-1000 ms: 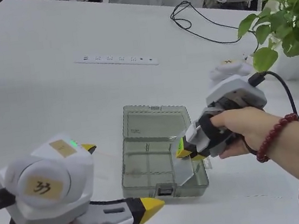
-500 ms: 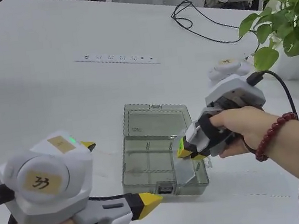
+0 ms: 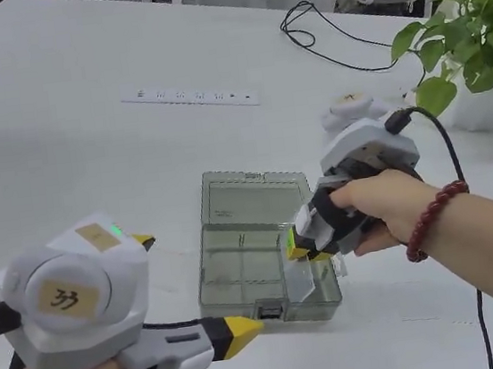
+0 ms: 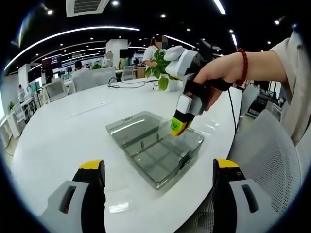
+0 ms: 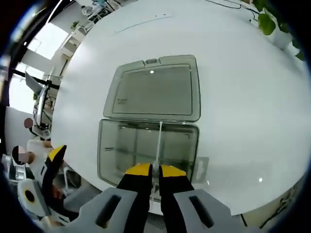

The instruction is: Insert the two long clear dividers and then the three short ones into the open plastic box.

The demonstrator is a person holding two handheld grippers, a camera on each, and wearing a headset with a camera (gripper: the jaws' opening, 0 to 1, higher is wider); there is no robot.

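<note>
Squarely in the middle of a white table (image 3: 59, 126), an open plastic box (image 3: 240, 280) of smoky clear plastic lies flat, its lid (image 3: 253, 202) folded back toward 12 o'clock. Faint clear walls cross the base and split it into compartments.

The right gripper (image 3: 298, 252) is clenched on a clear divider (image 3: 299, 279). The divider stands on edge inside the base at the box's 3 o'clock end. In the right gripper view it runs as a thin line from the closed jaws at 6 o'clock toward the hinge side. A small clear piece (image 5: 200, 169) lies flat on the table just outside the same wall.

A tan sticker (image 3: 67, 299) on the rounded back of the left gripper (image 3: 195, 284) reads "33". An embossed mark on the lid is too faint to read.

The person's right hand (image 3: 385, 212), with a red bead bracelet (image 3: 431, 220) at the wrist, reaches in from 3 o'clock and tilts the right gripper's jaws down toward 8 o'clock into the box. The left gripper is held at 7 o'clock in the head view. Its yellow-tipped jaws are spread wide with nothing between them, near the box's front corner but not touching it.

A power strip (image 3: 191, 98) lies well apart at 11 o'clock. A black cable (image 3: 328, 39) and a leafy plant (image 3: 471, 31) sit toward 1 and 2 o'clock.
</note>
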